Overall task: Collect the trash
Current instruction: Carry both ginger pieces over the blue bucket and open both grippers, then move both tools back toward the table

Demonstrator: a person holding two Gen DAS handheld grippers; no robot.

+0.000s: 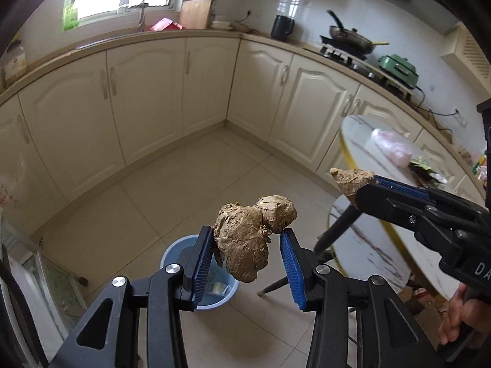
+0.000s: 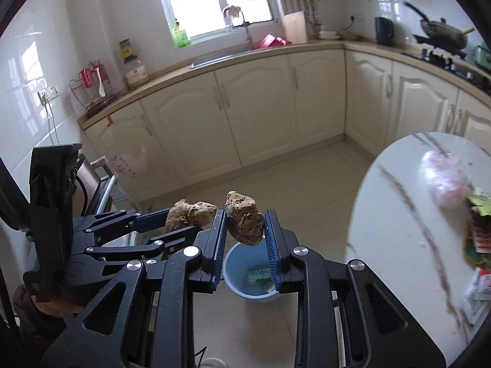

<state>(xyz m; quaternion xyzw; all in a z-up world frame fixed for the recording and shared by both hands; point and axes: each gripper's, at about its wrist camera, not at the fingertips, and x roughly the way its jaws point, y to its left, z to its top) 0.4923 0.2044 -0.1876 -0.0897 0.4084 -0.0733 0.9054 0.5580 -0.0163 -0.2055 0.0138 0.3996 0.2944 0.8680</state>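
My left gripper [image 1: 247,247] is shut on a big knobbly piece of ginger [image 1: 248,239], held in the air above the light blue bin [image 1: 214,294] on the floor. My right gripper [image 2: 245,230] is shut on a smaller ginger piece [image 2: 245,219], also over the blue bin [image 2: 242,279], which holds some scraps. In the left wrist view the right gripper [image 1: 365,188] comes in from the right with its ginger piece [image 1: 349,181]. In the right wrist view the left gripper [image 2: 184,225] shows at the left with its big ginger piece [image 2: 190,213].
A white marble-look round table [image 2: 399,233] stands to the right, with a pink plastic bag [image 2: 445,181] and colourful wrappers [image 2: 478,233] on it. Cream cabinets [image 1: 153,98] run along the walls around a tiled floor. A person's hand [image 1: 460,312] holds the right gripper's handle.
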